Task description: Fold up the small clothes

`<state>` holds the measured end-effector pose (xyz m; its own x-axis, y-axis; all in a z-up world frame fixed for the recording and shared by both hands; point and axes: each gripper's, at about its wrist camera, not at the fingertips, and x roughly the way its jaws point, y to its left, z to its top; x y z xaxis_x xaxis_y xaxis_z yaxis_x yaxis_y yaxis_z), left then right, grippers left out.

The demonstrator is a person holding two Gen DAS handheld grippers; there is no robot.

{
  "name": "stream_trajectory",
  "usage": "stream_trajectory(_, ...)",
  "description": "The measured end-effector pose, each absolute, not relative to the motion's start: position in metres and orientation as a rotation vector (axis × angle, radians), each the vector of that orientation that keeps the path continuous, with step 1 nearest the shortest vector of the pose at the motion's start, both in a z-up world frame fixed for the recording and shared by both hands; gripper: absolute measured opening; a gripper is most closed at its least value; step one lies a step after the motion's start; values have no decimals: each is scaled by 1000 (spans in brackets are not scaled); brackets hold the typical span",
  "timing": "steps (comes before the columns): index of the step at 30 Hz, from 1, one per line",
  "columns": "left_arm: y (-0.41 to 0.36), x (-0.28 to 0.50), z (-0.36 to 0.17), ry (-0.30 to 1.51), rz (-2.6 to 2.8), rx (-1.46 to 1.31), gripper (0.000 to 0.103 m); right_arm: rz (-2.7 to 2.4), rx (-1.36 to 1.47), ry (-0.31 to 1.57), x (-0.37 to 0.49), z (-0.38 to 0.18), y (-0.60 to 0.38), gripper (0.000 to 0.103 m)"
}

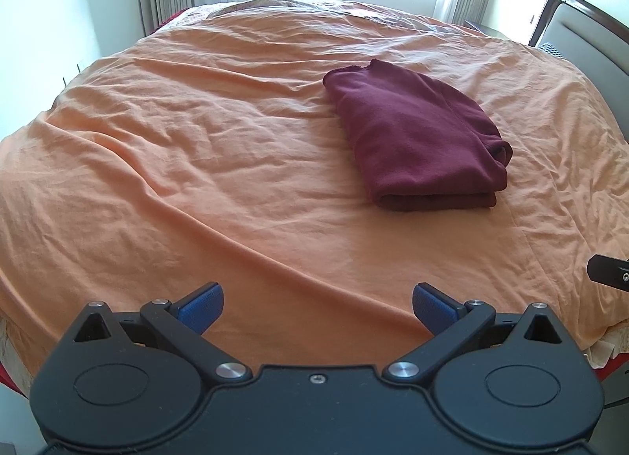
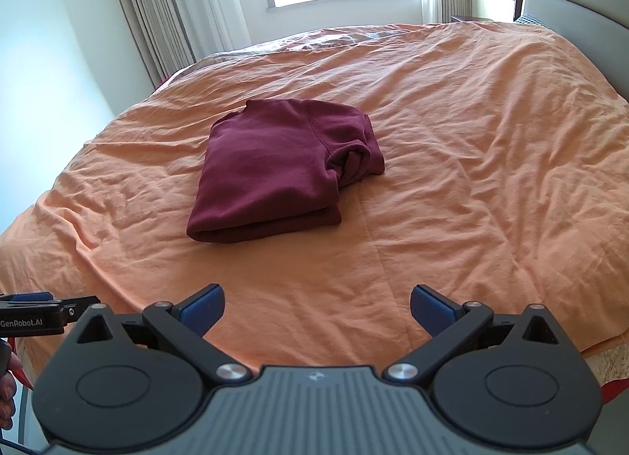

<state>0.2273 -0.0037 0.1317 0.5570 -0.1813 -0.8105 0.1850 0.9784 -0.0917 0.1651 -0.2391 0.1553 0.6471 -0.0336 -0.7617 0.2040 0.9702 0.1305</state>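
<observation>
A maroon garment (image 1: 416,136) lies folded into a thick rectangle on the orange bedsheet (image 1: 196,164), right of centre in the left wrist view. In the right wrist view the same garment (image 2: 275,168) sits left of centre, with a bunched sleeve at its right side. My left gripper (image 1: 317,309) is open near the bed's front edge, well short of the garment, its blue pads (image 1: 202,307) holding nothing. My right gripper (image 2: 317,309) is also open and holds nothing, likewise back from the garment.
The orange sheet (image 2: 471,179) covers the whole bed and is wrinkled. A padded headboard (image 2: 570,6) stands at the right, and curtains (image 2: 165,14) frame a bright window at the back. The left gripper's body (image 2: 35,317) shows at the left edge of the right wrist view, with a hand (image 2: 6,396) below it.
</observation>
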Motion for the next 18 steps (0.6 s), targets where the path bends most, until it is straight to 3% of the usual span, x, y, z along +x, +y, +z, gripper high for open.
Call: stream_trajectory(18,-7,230,129,963,-224,6,102,-136,214,866,168,154,-241,103)
